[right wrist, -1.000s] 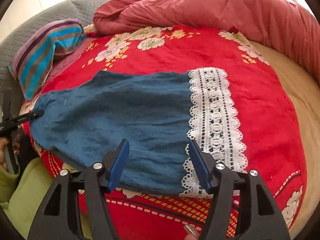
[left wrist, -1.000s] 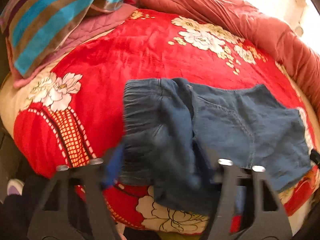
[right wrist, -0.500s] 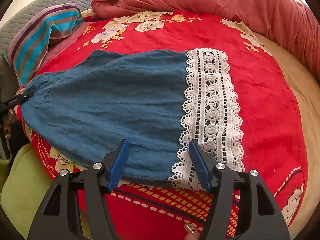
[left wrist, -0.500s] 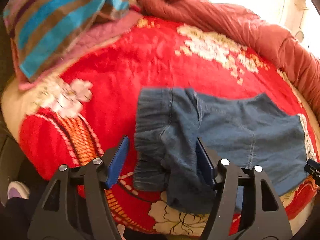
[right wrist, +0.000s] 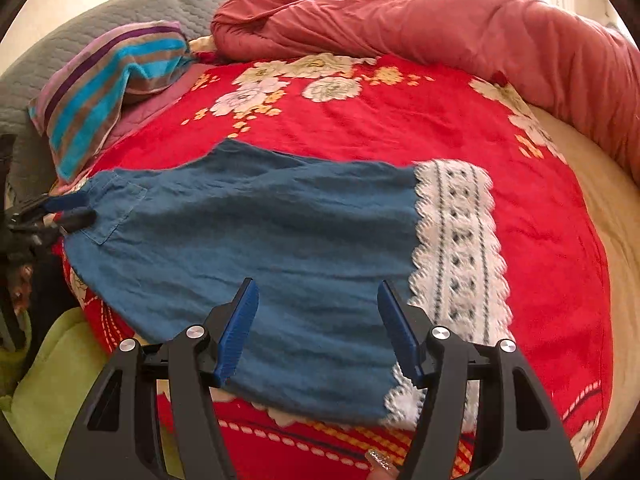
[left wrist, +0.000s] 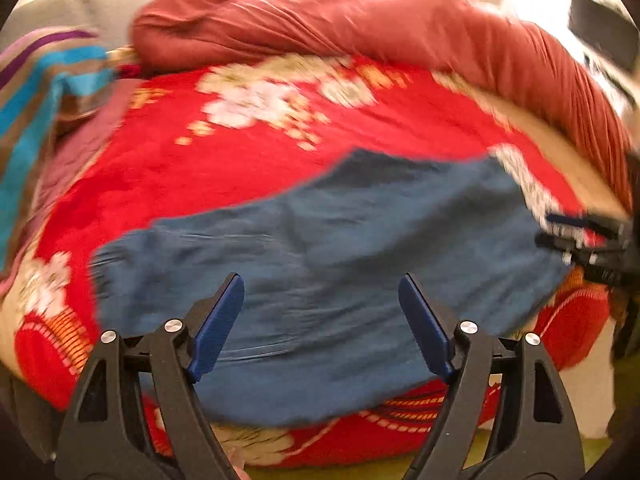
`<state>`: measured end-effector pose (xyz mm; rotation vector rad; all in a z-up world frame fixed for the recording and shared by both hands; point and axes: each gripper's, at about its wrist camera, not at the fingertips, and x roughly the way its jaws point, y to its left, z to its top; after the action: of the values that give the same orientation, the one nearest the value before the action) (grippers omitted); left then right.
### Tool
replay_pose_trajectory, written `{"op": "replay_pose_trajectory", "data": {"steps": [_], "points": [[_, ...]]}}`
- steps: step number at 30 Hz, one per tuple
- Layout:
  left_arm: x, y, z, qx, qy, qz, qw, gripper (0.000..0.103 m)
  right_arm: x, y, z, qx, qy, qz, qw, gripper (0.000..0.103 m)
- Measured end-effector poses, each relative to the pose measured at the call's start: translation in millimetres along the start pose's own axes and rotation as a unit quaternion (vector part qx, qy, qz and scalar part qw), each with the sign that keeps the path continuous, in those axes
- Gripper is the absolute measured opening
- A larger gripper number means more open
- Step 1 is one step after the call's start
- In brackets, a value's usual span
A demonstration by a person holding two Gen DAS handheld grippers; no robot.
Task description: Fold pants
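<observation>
Left gripper (left wrist: 322, 326): jaws apart, just been opening; denim below them, not pinched.
Right gripper (right wrist: 318, 326): jaws apart, nothing clamped.
Pants (right wrist: 260, 264): blue denim, flat on red floral blanket (right wrist: 400, 120).
Long axis: waist at left gripper's side, lace hem (right wrist: 460, 260) nearer right gripper.
Surroundings: striped pillow (right wrist: 108, 88), rolled quilt (right wrist: 440, 24) beyond.

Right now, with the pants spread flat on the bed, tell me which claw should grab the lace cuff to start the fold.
Right. The right claw hangs open with the lace cuff just beside it, at the near edge of the pants. The left claw, also open, sits over the opposite end.
</observation>
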<state>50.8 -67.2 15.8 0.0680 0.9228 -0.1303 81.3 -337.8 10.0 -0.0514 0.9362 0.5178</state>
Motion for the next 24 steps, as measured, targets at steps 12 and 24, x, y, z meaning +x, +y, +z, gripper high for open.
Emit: {"op": "replay_pose_trajectory", "data": {"steps": [12,24], "points": [[47.9,-6.3,-25.5,0.023,0.057,-0.002,0.9981,0.082,29.1,-26.6,-13.5,0.027,0.041,-0.035,0.998,0.061],[20.7,5.8,30.4,0.011,-0.003,-0.001,0.9999,0.082,5.5,-25.9,5.1,0.027,-0.007,-0.031,0.999,0.066]]}}
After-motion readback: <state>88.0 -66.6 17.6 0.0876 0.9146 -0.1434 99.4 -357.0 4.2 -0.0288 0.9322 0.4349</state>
